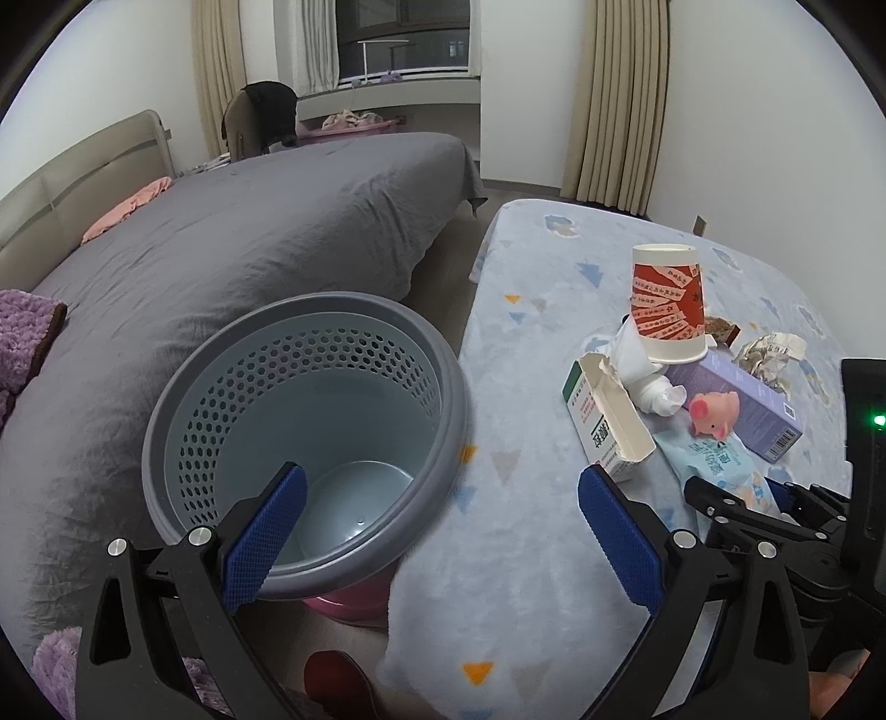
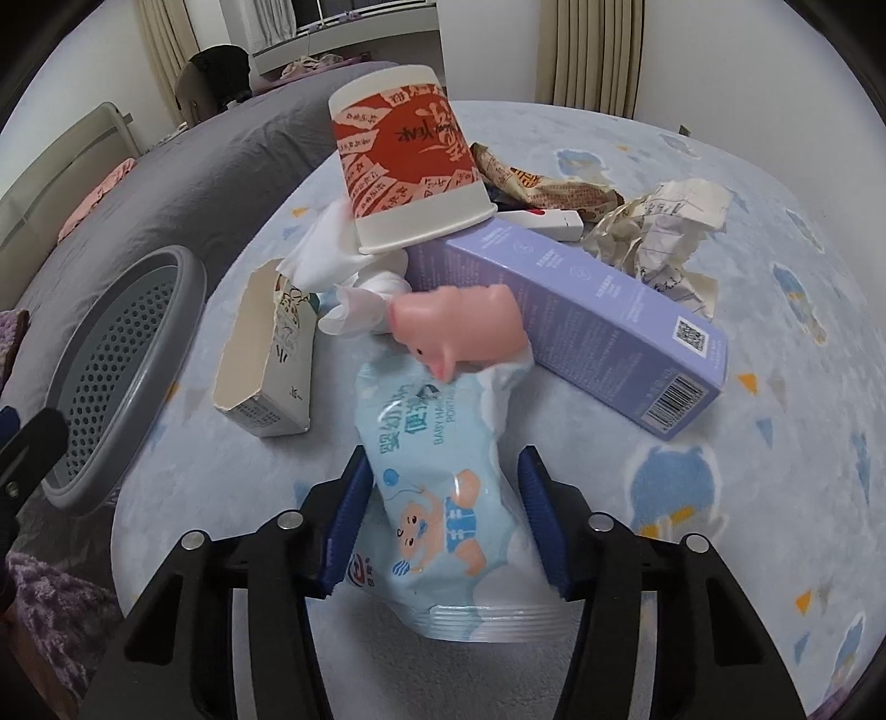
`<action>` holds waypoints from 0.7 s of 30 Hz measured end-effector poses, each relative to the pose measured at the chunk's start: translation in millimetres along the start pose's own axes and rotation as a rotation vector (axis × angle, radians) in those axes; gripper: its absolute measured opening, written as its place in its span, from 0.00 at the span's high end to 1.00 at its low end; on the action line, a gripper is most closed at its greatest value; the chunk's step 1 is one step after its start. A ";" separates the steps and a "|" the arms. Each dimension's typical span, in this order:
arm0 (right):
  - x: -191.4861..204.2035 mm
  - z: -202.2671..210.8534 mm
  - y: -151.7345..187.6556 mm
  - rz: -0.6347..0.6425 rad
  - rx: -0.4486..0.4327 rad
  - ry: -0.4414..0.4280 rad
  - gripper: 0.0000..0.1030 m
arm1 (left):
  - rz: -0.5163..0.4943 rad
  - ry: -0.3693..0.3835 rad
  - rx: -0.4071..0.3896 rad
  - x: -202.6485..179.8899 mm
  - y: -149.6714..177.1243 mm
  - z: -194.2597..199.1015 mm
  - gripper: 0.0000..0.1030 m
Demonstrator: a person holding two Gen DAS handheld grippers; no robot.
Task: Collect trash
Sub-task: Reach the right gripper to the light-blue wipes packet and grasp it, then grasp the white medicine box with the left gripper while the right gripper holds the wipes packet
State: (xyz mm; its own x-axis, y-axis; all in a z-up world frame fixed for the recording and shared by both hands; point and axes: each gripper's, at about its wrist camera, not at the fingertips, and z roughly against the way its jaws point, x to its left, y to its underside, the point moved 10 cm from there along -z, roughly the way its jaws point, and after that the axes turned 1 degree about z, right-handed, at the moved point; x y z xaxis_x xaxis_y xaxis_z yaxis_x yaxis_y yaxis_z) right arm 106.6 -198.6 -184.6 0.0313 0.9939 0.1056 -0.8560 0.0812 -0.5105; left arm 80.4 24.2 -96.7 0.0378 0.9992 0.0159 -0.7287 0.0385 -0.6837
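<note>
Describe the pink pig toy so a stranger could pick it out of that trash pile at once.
Start at the table under the pale blue patterned cloth, where the trash is heaped. At the near side lies a long lilac box; against its left flank, just beyond a light blue wipes pack, sits the pig toy. It is the only glossy pink, rounded figure among paper and cartons.

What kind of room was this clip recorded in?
Most likely a home bedroom: a bed with a grey cover and padded headboard, curtains beside a window, and a grey wastebasket standing between the bed and a blanket-covered table.
</note>
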 end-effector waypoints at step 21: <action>-53.8 72.9 34.2 -0.054 -0.102 -0.163 0.59 | -0.111 0.054 0.032 -67.0 15.6 -13.7 0.06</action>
State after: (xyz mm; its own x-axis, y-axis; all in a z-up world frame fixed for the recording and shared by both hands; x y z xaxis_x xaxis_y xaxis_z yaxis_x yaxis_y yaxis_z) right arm 38.0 -254.7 -145.5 -0.0155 0.9633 0.2680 -0.7984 0.1494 -0.5833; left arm 75.8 -42.3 -118.4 0.1558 0.9865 0.0509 -0.7395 0.1506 -0.6561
